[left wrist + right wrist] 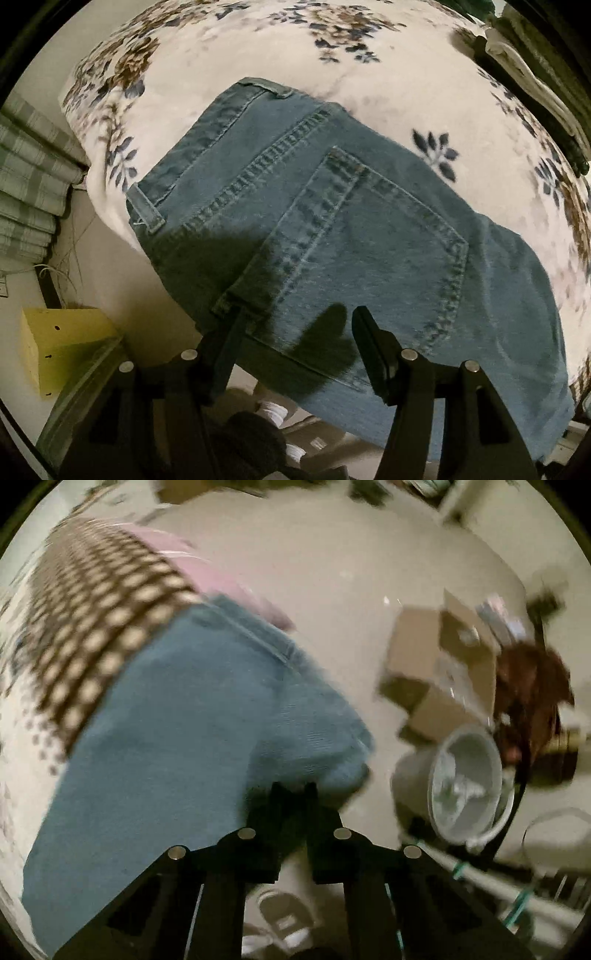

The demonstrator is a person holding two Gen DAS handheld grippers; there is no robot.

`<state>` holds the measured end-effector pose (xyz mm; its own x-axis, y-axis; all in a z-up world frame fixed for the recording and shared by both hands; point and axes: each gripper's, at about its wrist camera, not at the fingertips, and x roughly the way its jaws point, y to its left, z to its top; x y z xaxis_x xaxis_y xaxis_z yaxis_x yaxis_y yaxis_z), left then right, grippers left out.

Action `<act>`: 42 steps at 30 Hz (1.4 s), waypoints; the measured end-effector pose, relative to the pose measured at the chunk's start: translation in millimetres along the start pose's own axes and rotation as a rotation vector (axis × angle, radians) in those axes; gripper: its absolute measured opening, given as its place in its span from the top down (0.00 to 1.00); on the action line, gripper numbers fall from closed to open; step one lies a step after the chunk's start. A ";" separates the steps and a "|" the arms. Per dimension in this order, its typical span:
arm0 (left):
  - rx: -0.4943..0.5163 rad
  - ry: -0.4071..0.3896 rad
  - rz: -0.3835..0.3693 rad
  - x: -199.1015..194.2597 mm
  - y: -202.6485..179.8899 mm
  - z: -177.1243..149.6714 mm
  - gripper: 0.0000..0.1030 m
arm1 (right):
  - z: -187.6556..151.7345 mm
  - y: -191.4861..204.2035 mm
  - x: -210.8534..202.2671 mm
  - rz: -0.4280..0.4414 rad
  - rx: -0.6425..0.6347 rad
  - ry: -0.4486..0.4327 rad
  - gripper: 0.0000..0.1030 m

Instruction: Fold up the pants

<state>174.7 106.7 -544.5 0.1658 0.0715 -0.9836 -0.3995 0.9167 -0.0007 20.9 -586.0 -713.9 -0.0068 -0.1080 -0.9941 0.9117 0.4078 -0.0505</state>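
Writing: none readable on the jeans or nearby boxes.
Jeans (332,236): blue denim, back pocket (373,254) up, waistband with belt loops at 10 o'clock, lying on a floral bedspread (229,48), lower edge hanging past the bed edge.
Left tongs (295,332): jaws wide apart, both tips over the denim's near edge at 6 o'clock, gripping nothing.
Right tongs (293,794): jaws narrow, tips at a bunched denim edge at 12 o'clock; blur, cannot tell whether cloth is pinched.
Floor: cardboard box (439,672), bucket (465,782) at 3 o'clock.
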 end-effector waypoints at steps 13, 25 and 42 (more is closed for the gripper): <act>-0.082 -0.035 0.023 -24.5 46.5 28.6 0.44 | -63.8 128.0 -76.0 0.206 -0.363 0.098 0.57; -0.073 0.054 0.076 29.6 73.5 57.7 0.44 | -190.4 445.1 -16.0 0.487 -0.909 0.536 0.56; -0.103 0.100 -0.005 46.8 91.2 51.8 0.35 | -173.9 412.2 -23.2 0.503 -1.062 0.701 0.41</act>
<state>192.7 214.0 -581.3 0.0796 0.0231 -0.9966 -0.4905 0.8712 -0.0190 325.4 -257.7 -728.3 -0.2659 0.6051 -0.7504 0.1286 0.7938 0.5945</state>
